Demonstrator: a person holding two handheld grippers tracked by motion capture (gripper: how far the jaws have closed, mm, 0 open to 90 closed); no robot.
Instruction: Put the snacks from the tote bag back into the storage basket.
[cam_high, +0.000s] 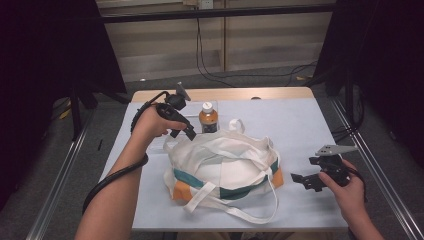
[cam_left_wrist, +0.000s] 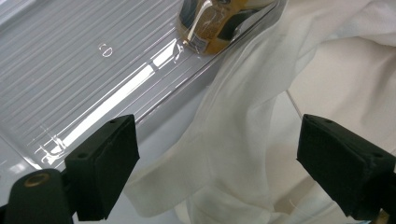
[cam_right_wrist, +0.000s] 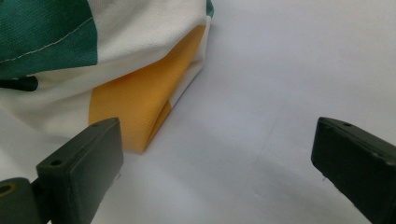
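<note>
You are holding the right gripper (cam_high: 300, 180) low at the near right of the table (cam_high: 310, 125), its jaws standing wide apart with nothing between them, aimed at the orange corner (cam_right_wrist: 140, 112) of the tote bag (cam_high: 225, 167). The bag is lying slumped in the middle of the table, its long axis running left to right, its mouth facing up and toward the far side, and its straps (cam_high: 235, 212) are trailing off toward the near edge. Farther back, you are tilting the left gripper (cam_high: 190, 134) down at the bag's far left rim, jaws spread, loose white cloth (cam_left_wrist: 224, 154) between them but not pinched. Beyond it a bottle (cam_high: 208, 118) is standing in a clear tray (cam_left_wrist: 84, 70), outside the bag. I judge the work barely begun: nothing is gripped, and the mouth is not yet being held open.
</note>
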